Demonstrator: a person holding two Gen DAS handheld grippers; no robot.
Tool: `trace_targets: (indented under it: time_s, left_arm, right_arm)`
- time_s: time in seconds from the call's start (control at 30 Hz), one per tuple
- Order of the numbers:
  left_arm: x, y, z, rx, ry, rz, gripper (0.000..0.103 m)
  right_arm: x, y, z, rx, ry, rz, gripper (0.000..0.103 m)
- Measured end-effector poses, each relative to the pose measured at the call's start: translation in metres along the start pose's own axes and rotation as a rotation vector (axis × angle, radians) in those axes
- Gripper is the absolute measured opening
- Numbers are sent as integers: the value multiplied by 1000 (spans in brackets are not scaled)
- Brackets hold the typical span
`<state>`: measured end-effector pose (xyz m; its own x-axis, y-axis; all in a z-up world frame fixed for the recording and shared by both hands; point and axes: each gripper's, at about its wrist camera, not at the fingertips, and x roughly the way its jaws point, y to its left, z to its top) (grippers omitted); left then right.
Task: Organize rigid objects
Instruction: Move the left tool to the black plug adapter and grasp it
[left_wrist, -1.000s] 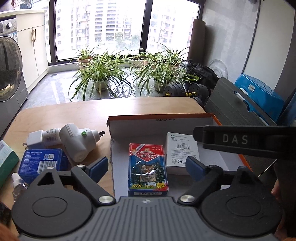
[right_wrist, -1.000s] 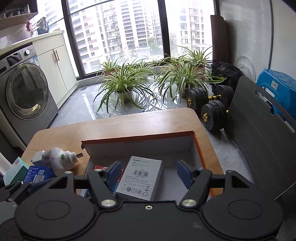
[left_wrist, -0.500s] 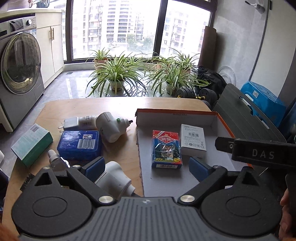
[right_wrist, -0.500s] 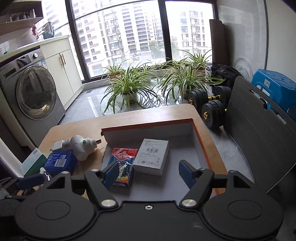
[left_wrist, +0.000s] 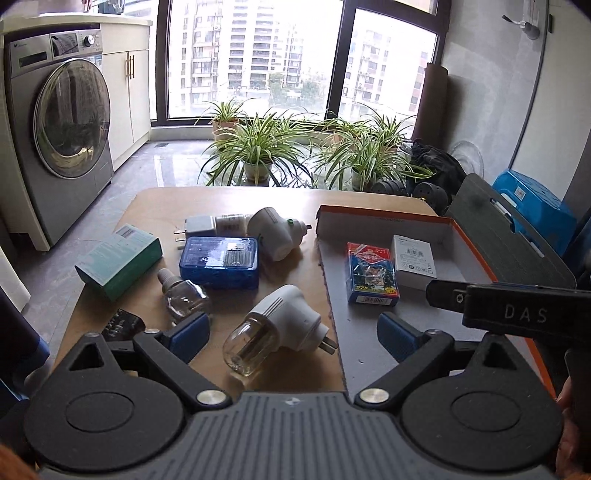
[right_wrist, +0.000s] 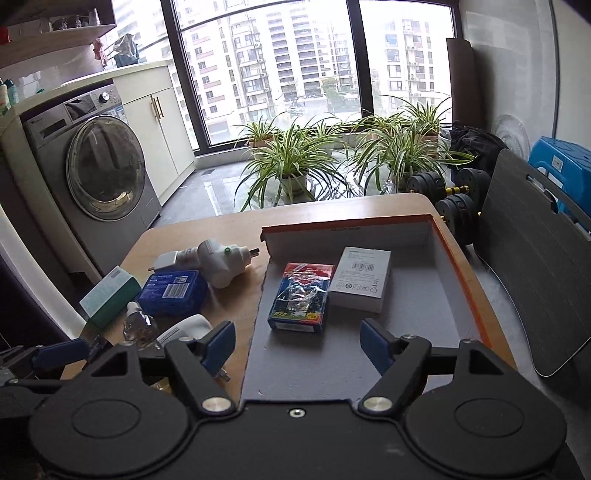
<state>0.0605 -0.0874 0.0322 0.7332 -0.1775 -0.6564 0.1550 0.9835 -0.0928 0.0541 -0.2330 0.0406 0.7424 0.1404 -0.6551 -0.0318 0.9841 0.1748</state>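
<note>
An open cardboard box (left_wrist: 476, 236) (right_wrist: 448, 254) lies on the right of the wooden table. It holds a card pack (left_wrist: 371, 273) (right_wrist: 301, 295) and a white box (left_wrist: 413, 256) (right_wrist: 362, 277). Left of it lie a white plug-in device with a clear bottle (left_wrist: 280, 328), a second white plug-in device (left_wrist: 275, 232) (right_wrist: 221, 262), a blue case (left_wrist: 219, 262) (right_wrist: 171, 291), a green box (left_wrist: 118, 260) (right_wrist: 109, 295), a small clear bottle (left_wrist: 181, 295) (right_wrist: 138, 325) and a white adapter (left_wrist: 199, 229). My left gripper (left_wrist: 293, 332) is open and empty above the nearest plug-in device. My right gripper (right_wrist: 297, 338) is open and empty over the box's near end.
A small black object (left_wrist: 120, 325) lies at the table's near left edge. A dark folding chair back (right_wrist: 532, 266) stands right of the table. A washing machine (right_wrist: 92, 173), potted plants (right_wrist: 291, 162) and dumbbells (right_wrist: 454, 199) stand on the floor beyond.
Both grippers have pulled back and up from the box, so more of the table shows. The card pack and white box stay in the box.
</note>
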Motion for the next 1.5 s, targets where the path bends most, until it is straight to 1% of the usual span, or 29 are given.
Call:
trace_targets:
  time_s: [0.33,0.6,0.83,0.93,1.03,1.1,1.2,1.23,1.27,1.3,1.33,1.37,1.4,1.43,1.47,1.5]
  left_arm:
    - [-11,35,-21,-31,12,26,100]
    - [-11,68,-37,-61,30,65,100]
    - [7,113,-45,-77,51,150,100]
    - [20,130,-41,-80,64,168,100]
    - [33,138,-36,-38,66,167,99]
    - [42,144,-34,-19,72,159,95]
    - [53,152,-31,-11,80,137,85]
    - [57,154,-31,-9,84,131,80]
    - [60,156,-30,-9,88,121,72]
    - [63,158,-30,-10,93,105,67]
    - [63,158,-30,0,80,98,64]
    - [63,159,-30,4,77,84,58]
    - [62,159,-30,10,69,64,54]
    - [62,159,-30,12,66,55,43]
    - [61,159,-30,14,63,47,36]
    - [60,157,-31,17,61,44,36]
  right_arm:
    - [9,32,-18,-57,42,60,88]
    - [17,45,-26,-88,73,86,88]
    - [21,52,-29,-81,96,114,88]
    - [23,59,-33,-90,109,122,88]
    - [28,67,-36,-98,124,129,88]
    - [31,71,-38,-90,136,136,88]
    - [36,78,-39,-83,151,136,88]
    - [38,82,-38,-81,155,135,88]
    - [40,84,-38,-77,159,135,88]
    - [42,87,-37,-69,163,136,88]
    - [45,90,-35,-50,169,138,88]
    - [48,92,-34,-30,176,140,88]
    - [52,95,-32,-10,181,140,88]
    - [57,100,-30,8,186,136,88]
    - [62,104,-28,28,192,127,88]
    - [67,108,-26,51,199,120,88]
